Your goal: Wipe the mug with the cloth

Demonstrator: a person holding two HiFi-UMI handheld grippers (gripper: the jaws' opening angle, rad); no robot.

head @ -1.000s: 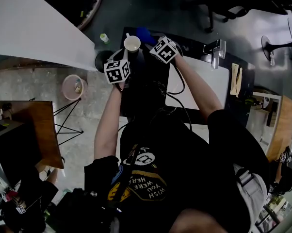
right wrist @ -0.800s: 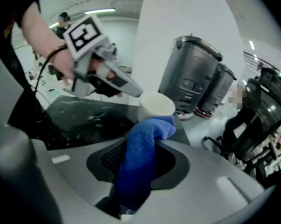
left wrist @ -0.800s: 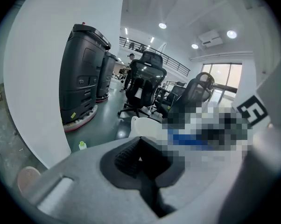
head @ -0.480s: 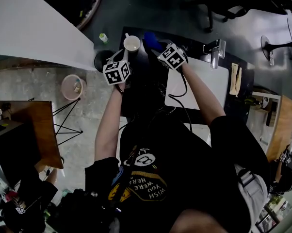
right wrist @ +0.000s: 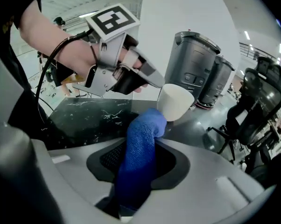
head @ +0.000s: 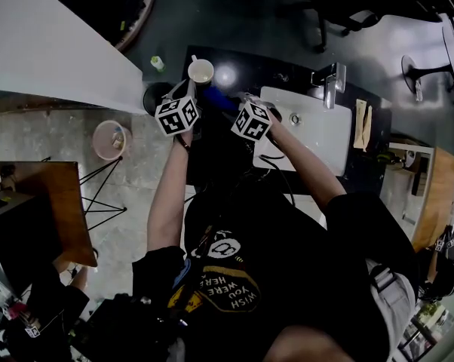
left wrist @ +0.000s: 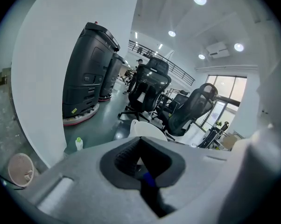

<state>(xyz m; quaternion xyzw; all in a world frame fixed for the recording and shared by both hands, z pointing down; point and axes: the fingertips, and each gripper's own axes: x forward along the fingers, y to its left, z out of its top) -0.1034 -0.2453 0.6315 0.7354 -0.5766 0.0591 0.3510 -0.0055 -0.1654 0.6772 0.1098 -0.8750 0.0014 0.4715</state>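
Observation:
A white mug (head: 200, 72) hangs tilted over the far left end of the black counter (head: 287, 68). My left gripper (head: 189, 90) is shut on it from the near side; in the right gripper view the left gripper's fingers (right wrist: 147, 77) reach the mug (right wrist: 176, 101) at its rim side. In the left gripper view only the mug's white edge (left wrist: 147, 129) shows above the closed jaws of that gripper (left wrist: 140, 164). My right gripper (right wrist: 136, 167) is shut on a blue cloth (right wrist: 139, 148), whose tip touches the mug's lower side. The head view shows the cloth (head: 220, 99) just below the mug, ahead of the right gripper (head: 231, 105).
A white sink (head: 314, 130) with a faucet (head: 329, 81) lies to the right on the counter. On the floor at the left are a pink bucket (head: 110, 136) and a small green-capped bottle (head: 158, 63). A white partition (head: 46, 44) runs at the left. Office chairs (left wrist: 187, 108) stand beyond.
My right gripper drew back toward me and to the left, carrying the blue cloth from the mug's right side to below it. The left gripper and mug shifted slightly left.

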